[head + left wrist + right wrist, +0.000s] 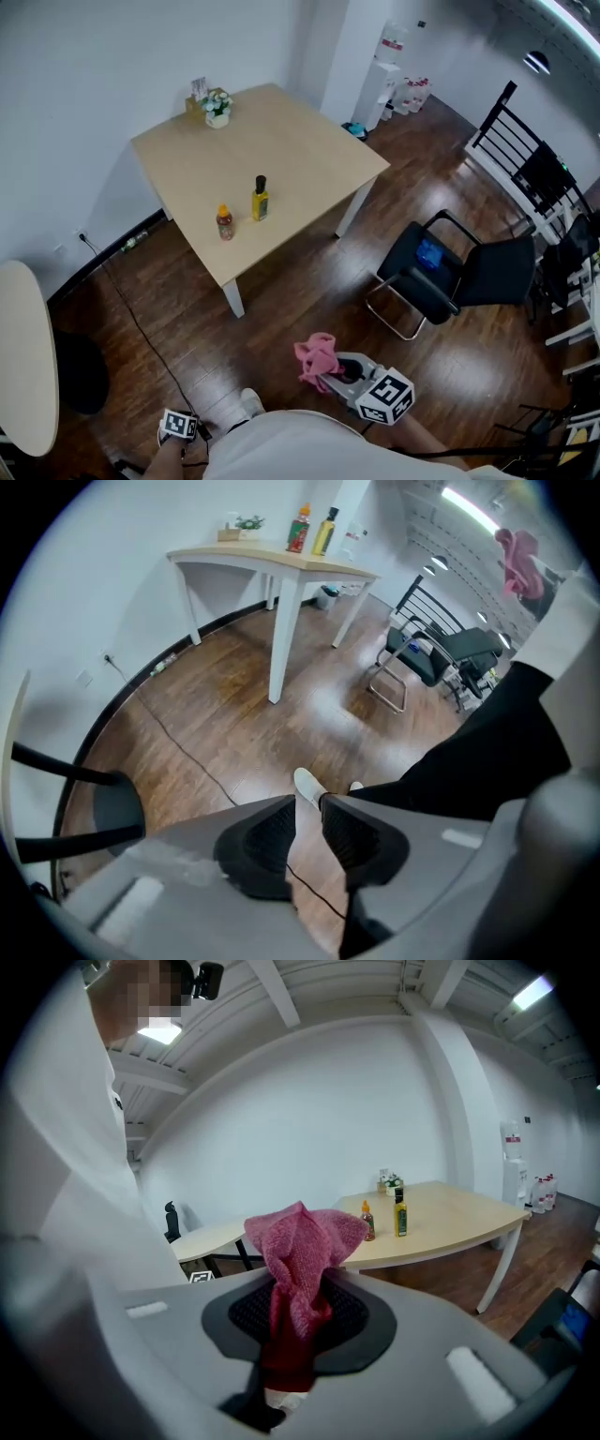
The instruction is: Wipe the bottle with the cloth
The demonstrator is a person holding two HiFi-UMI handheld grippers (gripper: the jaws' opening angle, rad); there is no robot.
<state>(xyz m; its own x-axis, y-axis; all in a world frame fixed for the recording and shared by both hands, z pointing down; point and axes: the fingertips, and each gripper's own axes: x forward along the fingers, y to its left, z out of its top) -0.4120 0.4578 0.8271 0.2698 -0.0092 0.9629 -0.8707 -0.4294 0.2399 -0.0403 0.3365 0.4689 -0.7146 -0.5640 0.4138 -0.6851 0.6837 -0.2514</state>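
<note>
The fingers (352, 1309) of our right gripper (300, 1283) are pinched on the pink cloth (302, 1241). It is bunched so that a loose tuft stands out past the tips, which we judge leaves a soft face ready for wiping. The fingers (267, 841) of our left gripper (307, 810) stand slightly apart, with only floor and a shoe (307, 785) showing between them. That gripper hangs pointing down at our side, free, we take it, to steady a bottle later.

The table (291, 141) is well apart from us across the wooden floor (309, 300), so no wiping can begin yet. A black chair (450, 272) stands off to the table's right, out of our path. Near the table's closer edge a yellow bottle (260, 200) with a dark cap stands just beside a smaller orange-capped bottle (224, 223), both upright. Which of the two is meant we cannot tell from this far.
</note>
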